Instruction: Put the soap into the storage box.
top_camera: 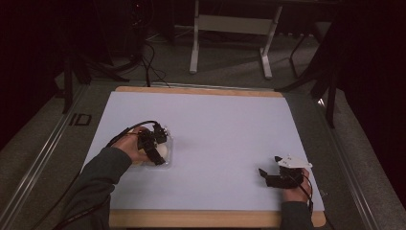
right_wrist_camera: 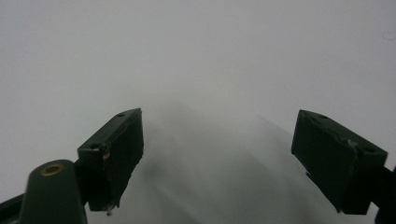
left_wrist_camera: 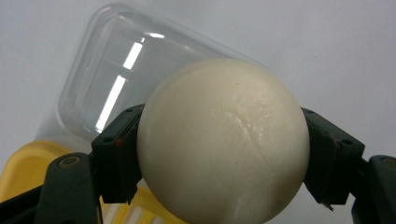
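A cream-white ball [left_wrist_camera: 223, 140] sits between both jaws of my left gripper [left_wrist_camera: 223, 156], which is shut on it. Behind the ball lies a clear plastic container [left_wrist_camera: 112, 70], and a yellow lid [left_wrist_camera: 28, 163] shows at the lower left. In the high view my left gripper [top_camera: 154, 145] holds the ball [top_camera: 162, 151] over the clear container [top_camera: 167, 160] at the left of the white mat [top_camera: 215, 134]. My right gripper [top_camera: 269, 173] rests low at the mat's right front, and in the right gripper view that gripper [right_wrist_camera: 219, 158] stands open over bare white mat with nothing between its jaws.
The white mat lies on a wooden board [top_camera: 201, 218]. Beyond the table's far edge stand white frame legs [top_camera: 194, 48] and loose black cables [top_camera: 151, 62] on the grey floor. Dark stands flank both sides.
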